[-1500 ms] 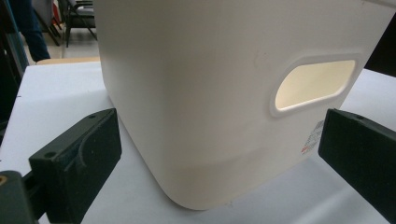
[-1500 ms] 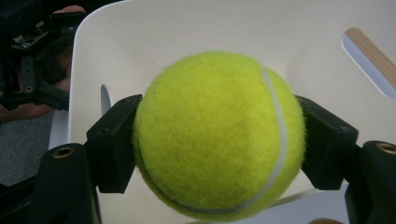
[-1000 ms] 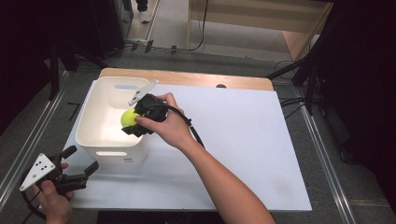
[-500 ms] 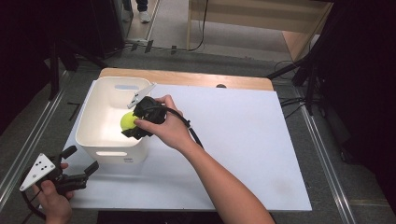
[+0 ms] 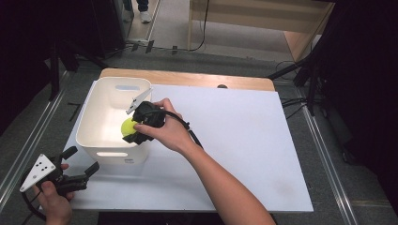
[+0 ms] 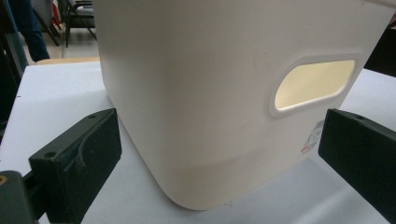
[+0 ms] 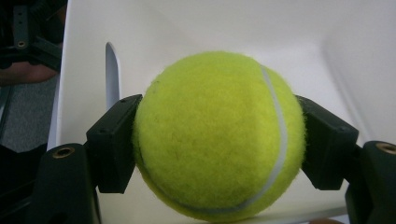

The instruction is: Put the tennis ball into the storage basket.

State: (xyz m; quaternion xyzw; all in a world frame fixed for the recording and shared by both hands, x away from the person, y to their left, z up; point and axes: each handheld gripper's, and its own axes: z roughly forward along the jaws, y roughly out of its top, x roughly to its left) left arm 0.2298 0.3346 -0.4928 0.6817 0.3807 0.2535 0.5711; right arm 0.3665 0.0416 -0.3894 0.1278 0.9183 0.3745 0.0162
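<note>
We hold the tennis ball [image 5: 127, 126] clamped in the right gripper [image 5: 136, 129] over the white bin [image 5: 96, 140], left of centre, probably to drop it inside, while the left gripper [image 5: 77, 164] waits with fingers wide apart and empty, lower left.

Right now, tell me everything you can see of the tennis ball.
The tennis ball is bright yellow-green with a fuzzy felt cover and a pale curved seam running down its right side in the right gripper view. It looks whole and clean. The right gripper is shut on it, one black finger pressed to each side. It is held inside the white bin, near the bin's right wall. Whether it touches the bin's floor cannot be told.
</note>
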